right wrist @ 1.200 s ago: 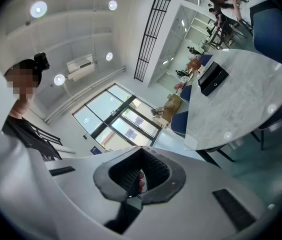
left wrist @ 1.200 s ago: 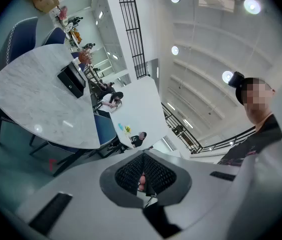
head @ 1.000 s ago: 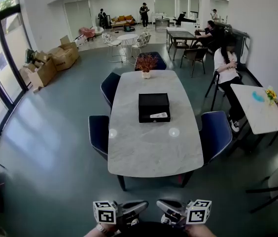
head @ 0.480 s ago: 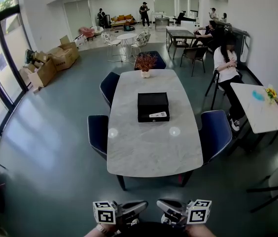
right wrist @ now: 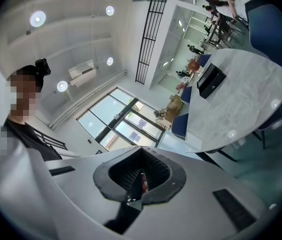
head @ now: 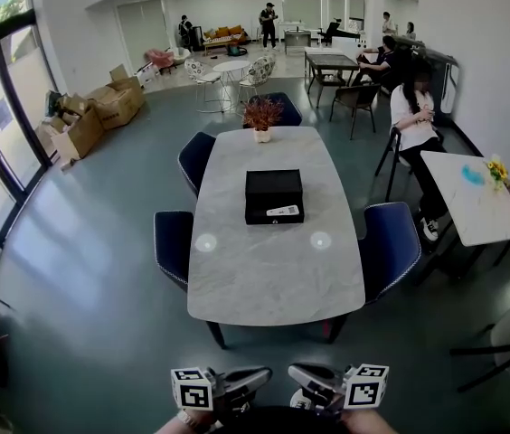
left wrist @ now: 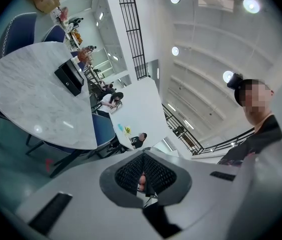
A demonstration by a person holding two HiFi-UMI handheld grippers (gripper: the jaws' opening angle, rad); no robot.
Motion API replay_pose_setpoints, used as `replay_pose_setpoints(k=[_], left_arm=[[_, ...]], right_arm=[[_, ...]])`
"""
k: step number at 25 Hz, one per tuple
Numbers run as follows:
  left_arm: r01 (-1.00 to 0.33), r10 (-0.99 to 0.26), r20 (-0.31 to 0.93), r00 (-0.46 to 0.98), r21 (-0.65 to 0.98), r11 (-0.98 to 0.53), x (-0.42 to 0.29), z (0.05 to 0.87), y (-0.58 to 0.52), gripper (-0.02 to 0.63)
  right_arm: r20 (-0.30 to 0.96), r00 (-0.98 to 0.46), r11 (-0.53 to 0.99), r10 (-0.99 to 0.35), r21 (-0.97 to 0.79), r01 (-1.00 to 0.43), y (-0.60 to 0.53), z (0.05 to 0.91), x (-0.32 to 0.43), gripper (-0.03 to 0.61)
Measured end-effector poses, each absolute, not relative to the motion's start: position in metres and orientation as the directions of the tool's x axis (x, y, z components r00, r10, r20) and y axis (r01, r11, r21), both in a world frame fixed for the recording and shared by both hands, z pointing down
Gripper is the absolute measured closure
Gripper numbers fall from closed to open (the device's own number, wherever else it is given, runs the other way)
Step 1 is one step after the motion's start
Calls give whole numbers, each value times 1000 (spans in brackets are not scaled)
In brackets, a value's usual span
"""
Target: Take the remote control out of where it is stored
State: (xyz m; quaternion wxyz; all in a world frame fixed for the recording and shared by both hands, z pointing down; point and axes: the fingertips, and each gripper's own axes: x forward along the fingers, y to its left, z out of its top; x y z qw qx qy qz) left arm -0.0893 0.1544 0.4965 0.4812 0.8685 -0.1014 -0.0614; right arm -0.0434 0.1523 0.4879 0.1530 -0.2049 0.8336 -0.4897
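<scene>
**Closing in on the counter, both tongs shut and empty**

The marble counter (head: 273, 283) sits a little larger and lower in the head view than it did a second ago, so the person is walking toward it. No reach has begun. The left tongs (head: 259, 378) and right tongs (head: 298, 376) are held low and level in front of the body, side by side. Each gripper's own view shows its pads pressed together with nothing between them.

The remote control (head: 283, 212), a pale bar, lies at the near edge of the black box (head: 273, 186) in the middle of the counter. From here I cannot tell whether it rests in an open tray or on the lid. It is well apart from both tongs, so I judge the task barely started: the approach comes first, then opening one pair.

A potted plant (head: 261, 116) stands at the far end of the counter. Blue chairs flank it, one on the left (head: 172, 242) and one on the right (head: 389, 247), but the near end has no chair and the floor up to it looks free. A seated person (head: 413, 116) and a side table (head: 472, 211) are off to the right, out of the path. The box is set well in from the near edge, so a long reach over the marble seems likely.
</scene>
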Motion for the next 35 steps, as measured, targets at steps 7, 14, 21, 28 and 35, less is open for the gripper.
replay_pose_setpoints(k=[7, 14, 21, 28, 35], left_arm=[[-114, -257, -28, 966, 847, -520, -55, 493, 151, 607], [-140, -290, -17, 957, 847, -512, -30, 495, 148, 607], [-160, -296, 8, 955, 854, -495, -9, 499, 141, 607], [-169, -287, 27, 958, 858, -485, 9, 500, 128, 607], [-168, -269, 40, 962, 866, -472, 19, 502, 115, 607]], right_arm=[[-57, -874, 442, -482, -878, -186, 147, 483, -8, 571], [-64, -890, 443, -451, -882, -161, 142, 487, 17, 571], [-75, -898, 433, -434, -891, -135, 134, 491, 35, 571], [-68, -900, 428, -431, -893, -138, 126, 493, 53, 569], [-78, -878, 411, -473, -900, -141, 116, 495, 69, 571]])
